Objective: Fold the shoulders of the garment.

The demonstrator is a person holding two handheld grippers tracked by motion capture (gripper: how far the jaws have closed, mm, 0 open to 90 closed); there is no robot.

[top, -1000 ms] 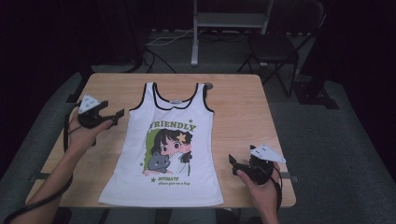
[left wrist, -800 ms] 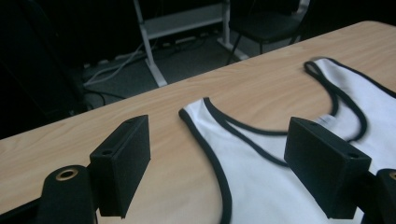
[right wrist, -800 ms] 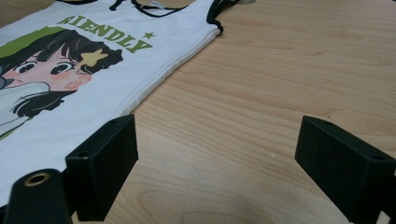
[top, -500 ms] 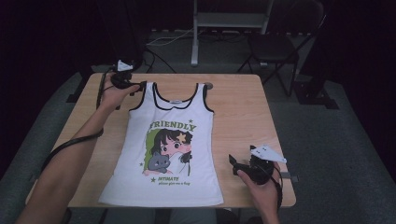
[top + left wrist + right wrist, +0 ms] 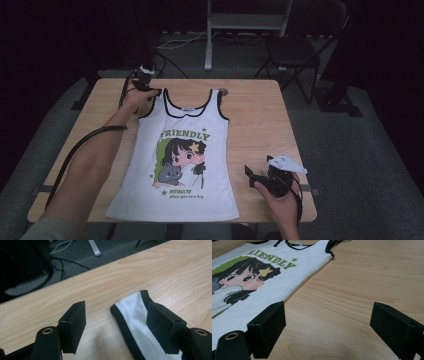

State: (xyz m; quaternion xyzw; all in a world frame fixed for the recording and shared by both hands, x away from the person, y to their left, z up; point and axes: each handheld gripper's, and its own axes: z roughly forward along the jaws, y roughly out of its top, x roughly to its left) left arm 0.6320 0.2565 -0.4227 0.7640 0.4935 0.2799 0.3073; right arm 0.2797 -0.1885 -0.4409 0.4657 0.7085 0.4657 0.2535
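1. Tank top (image 5: pixel 182 160) lies flat, print up, mid-surface (image 5: pixel 260 125).
2. My left gripper (image 5: pixel 116 322), jaws apart, straddles the far-left strap (image 5: pixel 132 310); I should drop low and pinch behind the black trim.
3. My right gripper (image 5: pixel 327 327) rests apart, beside the hem.

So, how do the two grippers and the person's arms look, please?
Both are black tools with two flat, blocky jaws and brass-coloured screw holes. The left gripper and the right gripper each carry a pale three-cornered plate on top and trail a black cable. The forearms are bare; a pale sleeve edge shows.
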